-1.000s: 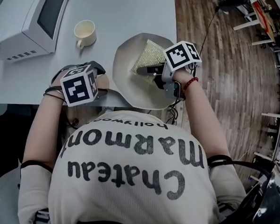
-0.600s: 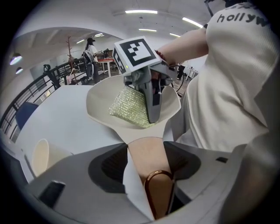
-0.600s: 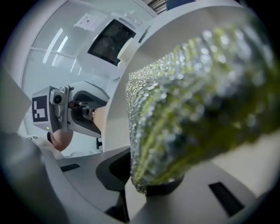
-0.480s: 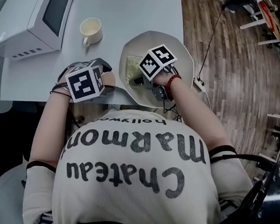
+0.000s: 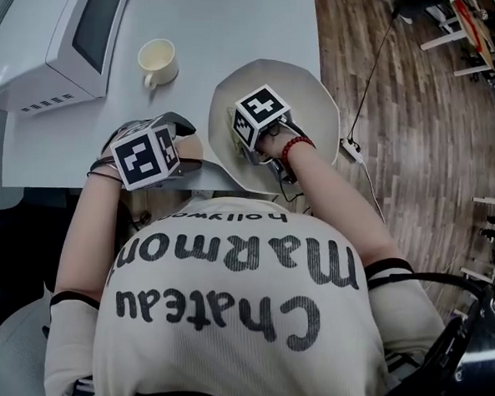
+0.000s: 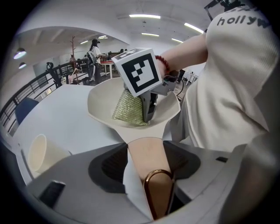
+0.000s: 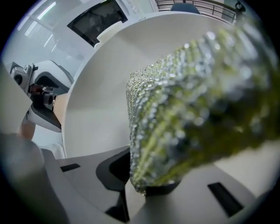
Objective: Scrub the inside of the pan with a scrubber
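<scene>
A cream pan [image 5: 320,97] sits at the table's near edge. Its tan handle [image 6: 146,151] with a copper hanging loop lies between the jaws of my left gripper [image 6: 146,148], which is shut on it. My right gripper [image 5: 237,132] points steeply down into the pan's near left part, shut on a glittery green scrubber [image 7: 188,105]. In the left gripper view the scrubber [image 6: 127,109] rests against the pan's inner floor [image 6: 105,94] below the right gripper [image 6: 146,111]. The marker cube hides most of the scrubber in the head view.
A cream cup [image 5: 155,60] stands on the white table left of the pan, and a microwave [image 5: 65,31] at the far left. The table edge runs just right of the pan; a cable and plug [image 5: 348,146] lie on the wood floor.
My right gripper has come down and moved left across the pan with the scrubber, turning steeper. The left gripper has kept its hold on the handle in place.
</scene>
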Motion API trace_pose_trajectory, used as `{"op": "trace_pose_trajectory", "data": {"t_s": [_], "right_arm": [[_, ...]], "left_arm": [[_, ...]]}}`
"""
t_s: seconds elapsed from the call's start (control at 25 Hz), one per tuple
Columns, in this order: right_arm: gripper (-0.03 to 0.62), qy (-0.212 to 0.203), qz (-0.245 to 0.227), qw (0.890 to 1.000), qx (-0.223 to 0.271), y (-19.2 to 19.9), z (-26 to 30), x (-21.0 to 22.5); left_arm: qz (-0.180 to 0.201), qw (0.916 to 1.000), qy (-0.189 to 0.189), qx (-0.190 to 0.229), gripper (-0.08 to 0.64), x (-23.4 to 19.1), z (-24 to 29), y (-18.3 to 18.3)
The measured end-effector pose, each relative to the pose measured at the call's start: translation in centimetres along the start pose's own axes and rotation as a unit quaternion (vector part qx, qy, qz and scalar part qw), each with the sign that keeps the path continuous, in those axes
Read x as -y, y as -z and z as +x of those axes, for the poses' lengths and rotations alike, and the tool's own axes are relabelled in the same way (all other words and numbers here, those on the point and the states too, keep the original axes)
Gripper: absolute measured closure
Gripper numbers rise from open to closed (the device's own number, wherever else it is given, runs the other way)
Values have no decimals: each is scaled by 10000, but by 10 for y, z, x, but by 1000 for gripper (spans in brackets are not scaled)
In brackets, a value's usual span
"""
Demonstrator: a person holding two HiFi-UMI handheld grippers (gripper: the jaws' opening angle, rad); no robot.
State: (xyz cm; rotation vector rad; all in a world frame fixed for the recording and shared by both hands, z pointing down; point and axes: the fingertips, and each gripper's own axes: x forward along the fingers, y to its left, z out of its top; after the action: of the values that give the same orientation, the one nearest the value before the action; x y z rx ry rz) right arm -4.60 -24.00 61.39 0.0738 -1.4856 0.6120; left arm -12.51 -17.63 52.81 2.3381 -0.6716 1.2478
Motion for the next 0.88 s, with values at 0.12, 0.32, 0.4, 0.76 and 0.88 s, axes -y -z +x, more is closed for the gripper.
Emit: {"op": "trace_pose_trajectory", "data": {"t_s": [0.12, 0.32, 0.4, 0.76, 0.88], "right_arm": [[537, 67, 84, 9997, -229, 17, 0, 11], [537, 118, 344, 9980, -522, 49, -3, 40], [537, 127, 505, 9967, -619, 60, -3, 51], [535, 1961, 3, 9733, -1194, 77, -34, 113], [535, 2233, -141, 9678, -1151, 82, -41, 120]], "left_arm": [[-9, 10000, 5, 0, 299, 1, 0, 1], [57, 10000, -73, 10, 298, 1, 0, 1], [61, 10000, -71, 12, 298, 1, 0, 2], [63, 9999, -104, 15, 305, 0, 0, 2], [1, 9998, -211, 44, 311, 1, -1, 2]]}}
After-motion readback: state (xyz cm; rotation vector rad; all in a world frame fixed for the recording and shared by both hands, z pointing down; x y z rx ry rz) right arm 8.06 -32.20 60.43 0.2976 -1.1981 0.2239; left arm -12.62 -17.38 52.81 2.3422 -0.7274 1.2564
